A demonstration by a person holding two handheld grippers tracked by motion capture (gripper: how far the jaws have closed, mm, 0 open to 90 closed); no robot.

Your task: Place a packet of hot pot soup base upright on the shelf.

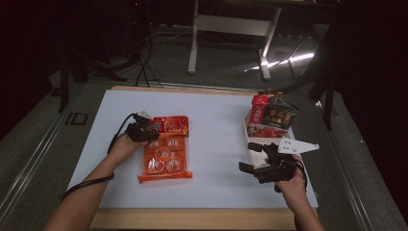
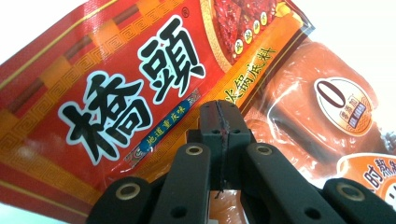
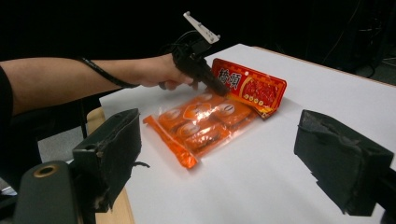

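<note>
While the white table (image 1: 216, 183) carries everything, the clear orange pack of portions (image 1: 163, 161) lies flat left of centre, the red packet (image 1: 172, 125) at its far end (partly overlapping it); left gripper (image 1: 144, 131) has jaws pressed together at the red packet's edge; right gripper (image 1: 251, 159) hovers near the snack box (image 1: 269, 120), jaws wide apart, nothing between

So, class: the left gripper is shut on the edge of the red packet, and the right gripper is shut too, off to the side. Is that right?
Not quite. The right gripper is open: the right gripper view shows its jaws standing wide apart with nothing between them. The rest holds: the left gripper is shut on the edge of the red packet, as the left gripper view shows.
</note>
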